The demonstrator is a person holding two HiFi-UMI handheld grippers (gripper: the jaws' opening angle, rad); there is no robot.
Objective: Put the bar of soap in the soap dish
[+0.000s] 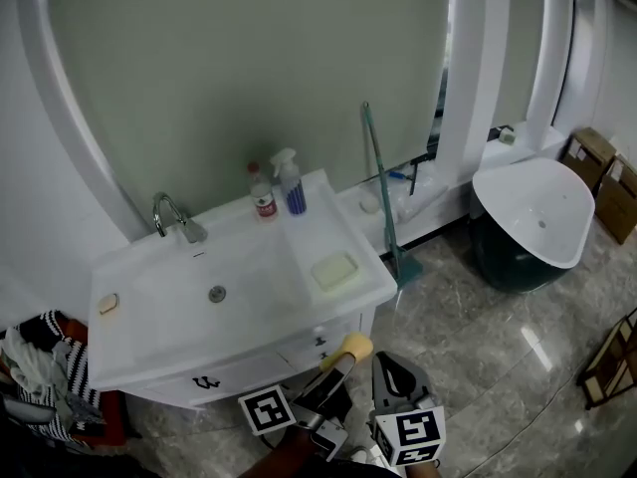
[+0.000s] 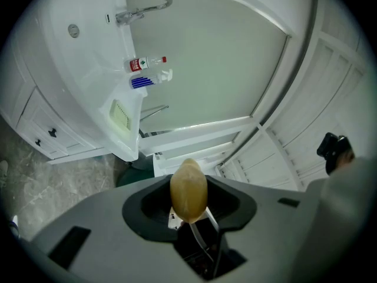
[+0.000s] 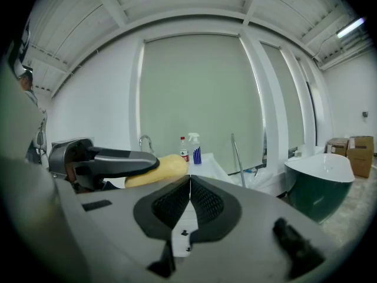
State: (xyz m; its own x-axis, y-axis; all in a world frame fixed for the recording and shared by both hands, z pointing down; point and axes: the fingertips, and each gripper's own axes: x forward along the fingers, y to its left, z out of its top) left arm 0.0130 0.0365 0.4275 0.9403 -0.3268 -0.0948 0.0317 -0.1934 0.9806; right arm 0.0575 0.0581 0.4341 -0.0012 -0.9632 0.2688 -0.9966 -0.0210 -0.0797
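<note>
The left tongs (image 2: 189, 216) gripped the bar of soap (image 2: 188, 187), well apart from the soap dish (image 1: 335, 270) on the counter (image 1: 320, 222). The right tongs (image 3: 189, 178) were closed and empty.

Left tongs (image 1: 348, 357): grey moulded shell with a black recessed surround at the mouth and dark rectangular slots in the top face. Thin pale strips and dark hardware show in the throat. Left marker cube (image 1: 266, 409): white faces, black square pattern. Right tongs (image 1: 390, 366): matching grey shell, black mesh-textured pads (image 3: 206, 202), and a white strip with small black marks along the seam. Right marker cube (image 1: 409, 436): white, black square pattern.
</note>
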